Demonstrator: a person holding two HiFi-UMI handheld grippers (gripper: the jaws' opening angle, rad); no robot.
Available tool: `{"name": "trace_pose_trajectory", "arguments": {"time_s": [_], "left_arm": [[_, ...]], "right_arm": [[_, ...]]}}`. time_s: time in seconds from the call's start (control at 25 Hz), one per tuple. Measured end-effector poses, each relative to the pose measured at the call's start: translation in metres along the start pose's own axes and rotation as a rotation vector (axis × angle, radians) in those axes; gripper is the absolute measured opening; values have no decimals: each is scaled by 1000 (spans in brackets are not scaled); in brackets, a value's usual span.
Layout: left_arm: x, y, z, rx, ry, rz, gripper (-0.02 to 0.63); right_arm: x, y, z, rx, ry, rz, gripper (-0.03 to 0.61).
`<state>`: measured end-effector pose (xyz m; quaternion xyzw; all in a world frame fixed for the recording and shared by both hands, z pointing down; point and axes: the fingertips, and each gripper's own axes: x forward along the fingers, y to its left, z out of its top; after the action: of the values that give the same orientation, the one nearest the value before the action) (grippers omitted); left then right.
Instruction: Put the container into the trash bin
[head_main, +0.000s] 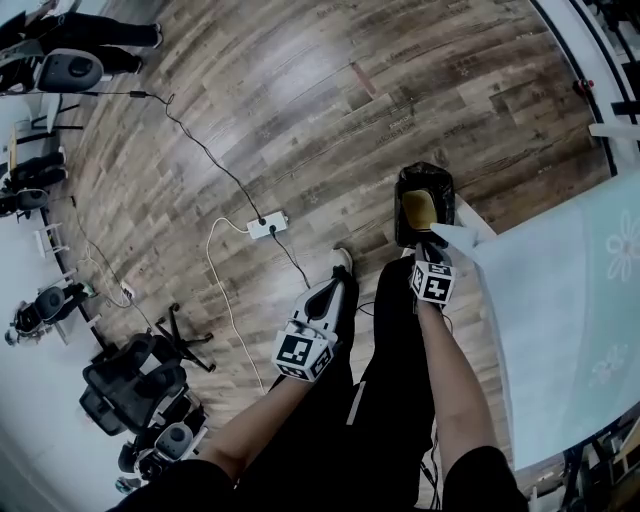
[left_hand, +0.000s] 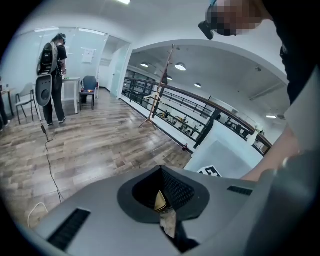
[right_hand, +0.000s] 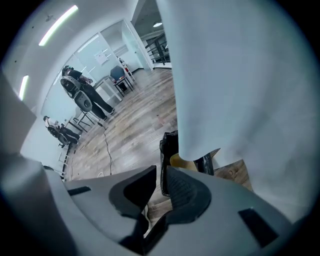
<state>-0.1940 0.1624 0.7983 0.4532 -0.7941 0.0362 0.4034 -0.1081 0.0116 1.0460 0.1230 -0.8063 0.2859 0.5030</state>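
A black trash bin (head_main: 402, 190) stands on the wood floor by the table corner, with a yellowish container (head_main: 420, 207) lying inside it. In the right gripper view the bin (right_hand: 167, 145) and the container (right_hand: 181, 161) show just past the jaws. My right gripper (head_main: 432, 250) (right_hand: 161, 172) hangs over the bin's near edge; its jaws are a narrow slit apart with nothing between them. My left gripper (head_main: 338, 295) (left_hand: 161, 170) is lower left, off to the bin's side, shut and empty.
A table under a pale cloth (head_main: 560, 300) (right_hand: 240, 75) fills the right side and hangs close beside the right gripper. A power strip (head_main: 267, 226) with cables lies on the floor to the left. Office chairs (head_main: 140, 385) stand lower left. A person (left_hand: 52, 75) stands far off.
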Motion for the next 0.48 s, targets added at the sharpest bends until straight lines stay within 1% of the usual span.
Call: {"name": "trace_pose_trajectory", "arguments": {"time_s": [0.08,0.16,0.28,0.36,0.48], "left_arm": [[-3,-6,9,18,-8,-20,14],[-9,-9,18,33,-15,-34,14],[-20,-9,29,30,-23,-38,14],[-26,-12,38,35,-29,-55,14],[-40,-18,48,68,-48,-102,14]], "right_arm": [[-12,7,-2,28,4,6,66],[-25,13,0,82,-1,10,66],[-50,22,10,135,-41,9,66],[-70,30,19,135,-75,14,66],[-104,48,23,78,-107,25,66]]}}
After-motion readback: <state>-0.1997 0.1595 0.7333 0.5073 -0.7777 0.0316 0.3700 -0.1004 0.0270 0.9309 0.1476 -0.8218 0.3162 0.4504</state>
